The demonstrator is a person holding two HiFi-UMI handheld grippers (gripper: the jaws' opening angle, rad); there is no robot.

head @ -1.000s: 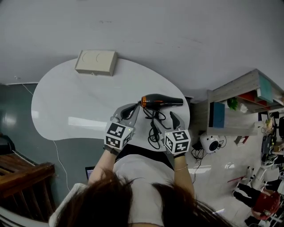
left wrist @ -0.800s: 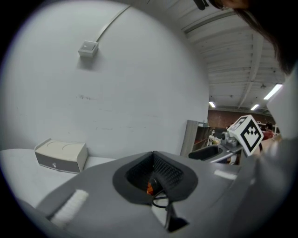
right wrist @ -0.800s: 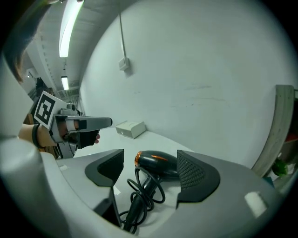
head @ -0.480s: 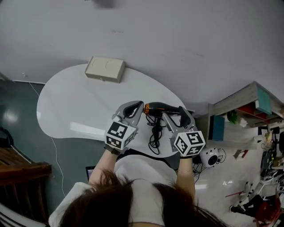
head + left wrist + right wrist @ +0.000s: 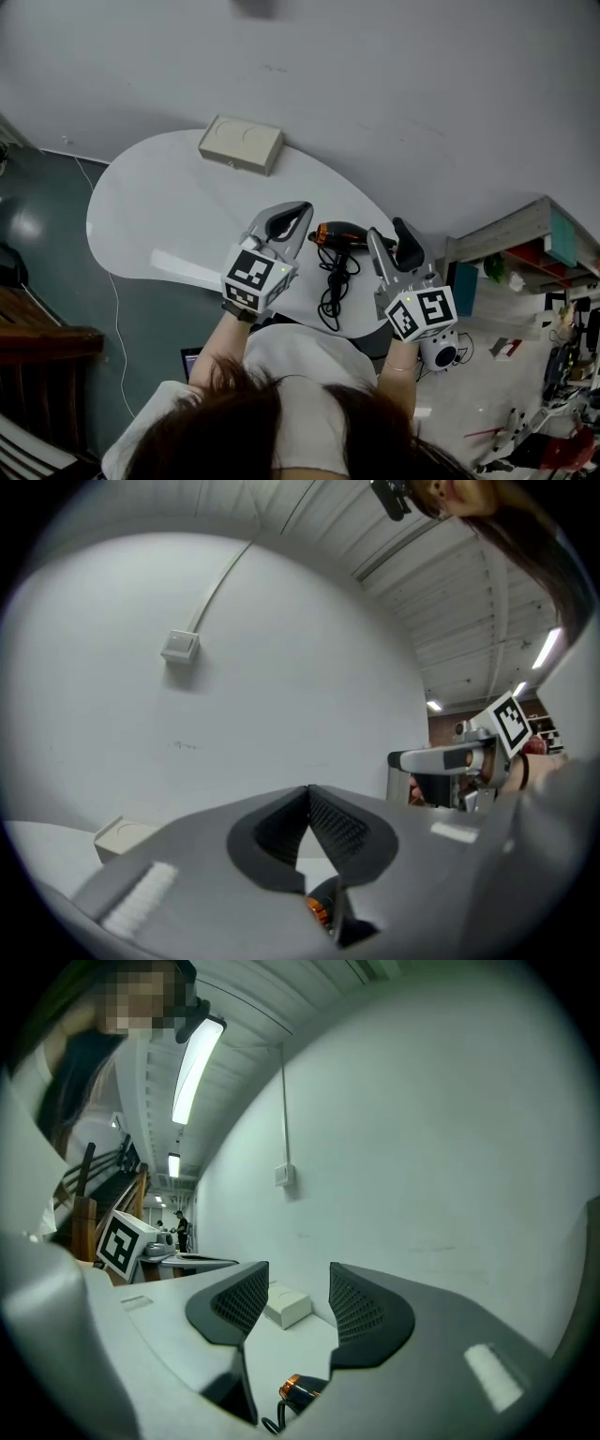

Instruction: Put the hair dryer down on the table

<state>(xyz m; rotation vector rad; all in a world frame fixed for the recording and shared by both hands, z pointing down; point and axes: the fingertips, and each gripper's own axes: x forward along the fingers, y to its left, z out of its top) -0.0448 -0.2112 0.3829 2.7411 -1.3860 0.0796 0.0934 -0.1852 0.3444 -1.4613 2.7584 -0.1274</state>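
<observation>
Black hair dryer (image 5: 349,234) with copper-orange nozzle lay flat on the white kidney-shaped tabletop (image 5: 169,216), at its right end. The nozzle pointed left. Its rear end was covered in the head view by one jaw of the right gripper (image 5: 387,232), and the handle could not be made out. Black cord (image 5: 332,281) lay in a loose tangle from the dryer toward the tabletop's near edge; plug not discernible. In the right gripper view only the orange nozzle tip (image 5: 300,1387) and a loop of cord showed, low in frame under the jaws, the rest cut off by the gripper body. In the left gripper view just a sliver of orange (image 5: 317,909) peeked through below the jaws.

Right gripper (image 5: 292,1283) was held over the dryer's rear, angled up toward the wall. Its jaws were apart and closing, with nothing between them and no contact with the dryer. Left gripper (image 5: 302,208) was raised just left of the nozzle, also tilted up. Its jaw tips (image 5: 307,794) met and gripped nothing.

Beige rectangular box (image 5: 242,144) sat at the tabletop's far edge, well apart from the dryer.
</observation>
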